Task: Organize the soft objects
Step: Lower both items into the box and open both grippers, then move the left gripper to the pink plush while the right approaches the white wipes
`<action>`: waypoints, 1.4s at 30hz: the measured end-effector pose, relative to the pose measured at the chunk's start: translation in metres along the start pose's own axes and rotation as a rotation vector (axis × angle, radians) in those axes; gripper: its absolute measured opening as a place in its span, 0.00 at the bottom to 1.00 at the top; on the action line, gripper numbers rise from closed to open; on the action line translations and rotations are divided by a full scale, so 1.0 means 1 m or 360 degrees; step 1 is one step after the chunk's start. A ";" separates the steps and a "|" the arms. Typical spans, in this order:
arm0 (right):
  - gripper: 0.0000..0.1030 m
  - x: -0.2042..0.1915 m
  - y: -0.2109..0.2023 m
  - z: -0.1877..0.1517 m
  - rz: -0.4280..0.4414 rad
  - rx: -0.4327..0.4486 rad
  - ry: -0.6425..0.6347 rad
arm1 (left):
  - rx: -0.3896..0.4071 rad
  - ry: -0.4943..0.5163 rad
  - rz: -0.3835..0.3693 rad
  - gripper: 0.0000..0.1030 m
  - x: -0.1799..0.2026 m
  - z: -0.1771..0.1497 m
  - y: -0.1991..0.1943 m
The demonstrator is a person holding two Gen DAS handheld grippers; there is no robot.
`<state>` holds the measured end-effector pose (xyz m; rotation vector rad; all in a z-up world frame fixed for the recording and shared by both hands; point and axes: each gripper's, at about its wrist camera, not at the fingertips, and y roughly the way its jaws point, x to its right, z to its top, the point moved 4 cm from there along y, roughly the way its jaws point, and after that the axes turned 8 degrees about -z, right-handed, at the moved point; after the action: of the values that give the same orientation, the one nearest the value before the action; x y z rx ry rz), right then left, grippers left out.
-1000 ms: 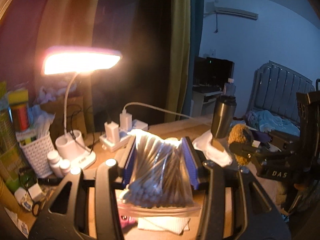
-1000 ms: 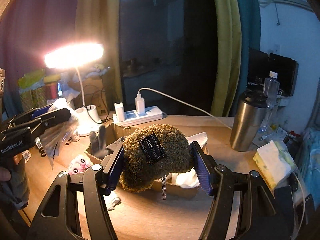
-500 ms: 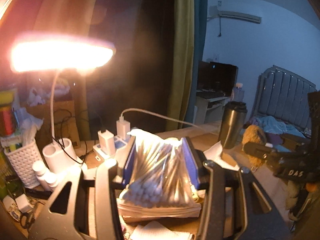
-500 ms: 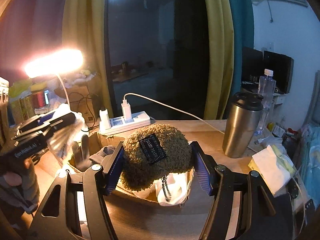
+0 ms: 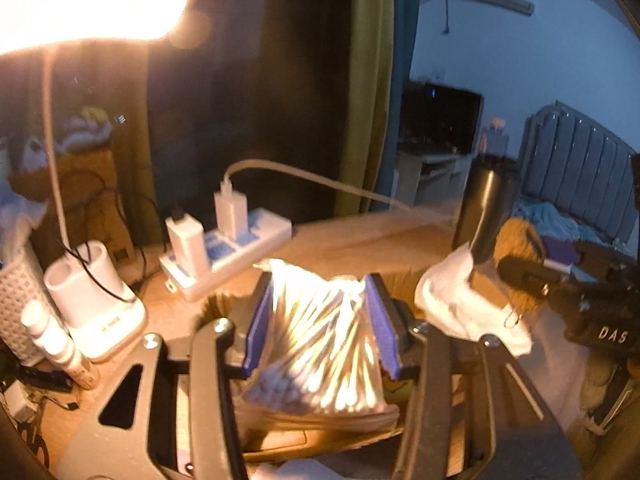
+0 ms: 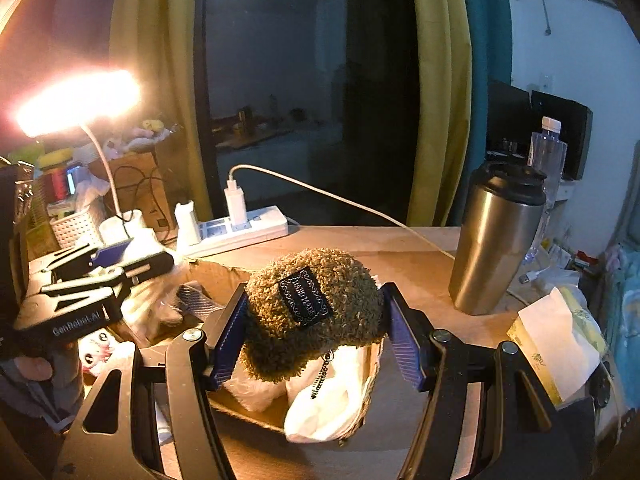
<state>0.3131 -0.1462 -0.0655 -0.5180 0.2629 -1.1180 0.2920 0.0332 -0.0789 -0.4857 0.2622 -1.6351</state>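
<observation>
Both grips being held over the cardboard box (image 6: 224,276).
Cotton-swab bag (image 5: 316,344) is being pinched by the left gripper (image 5: 320,320), plush pouch (image 6: 312,312) by the right gripper (image 6: 316,332); the slick bag is possibly being squeezed out.

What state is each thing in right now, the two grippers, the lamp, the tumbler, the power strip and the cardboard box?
Left gripper: shut on bag of cotton swabs.
Right gripper: shut on fuzzy brown pouch.
Desk lamp: on.
Steel tumbler: upright, lid on.
Power strip: two plugs in.
Cardboard box: open, holding white cloth.
</observation>
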 end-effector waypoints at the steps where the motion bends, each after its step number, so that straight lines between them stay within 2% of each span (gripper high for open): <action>1: 0.66 0.000 0.003 -0.001 0.0011 -0.0010 0.0005 | -0.0042 -0.0009 -0.0004 0.51 -0.001 -0.003 0.007; 3: 0.72 0.000 0.009 -0.003 0.0024 -0.0030 0.0007 | -0.0106 -0.0017 -0.0012 0.53 -0.002 -0.008 0.015; 4: 0.75 0.000 0.011 -0.004 0.0026 -0.0031 0.0006 | -0.0124 -0.0018 -0.0014 0.63 -0.001 -0.010 0.018; 6: 0.80 0.000 0.011 -0.004 0.0017 -0.0019 0.0018 | -0.0141 -0.0009 0.0001 0.75 -0.001 -0.011 0.020; 18: 0.82 -0.006 -0.019 0.003 -0.0042 0.0038 -0.0002 | -0.0038 -0.0026 0.0008 0.76 -0.005 -0.001 -0.016; 31: 0.81 -0.031 -0.063 0.005 -0.0038 0.0097 -0.0046 | 0.0063 -0.0022 0.0006 0.76 -0.007 0.001 -0.071; 42: 0.81 -0.056 -0.077 0.002 -0.0016 0.0090 -0.0096 | 0.0099 -0.0026 0.0012 0.76 -0.012 -0.009 -0.102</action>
<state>0.2304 -0.1211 -0.0265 -0.5025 0.1763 -1.1149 0.1985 0.0572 -0.0437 -0.4501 0.2001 -1.6264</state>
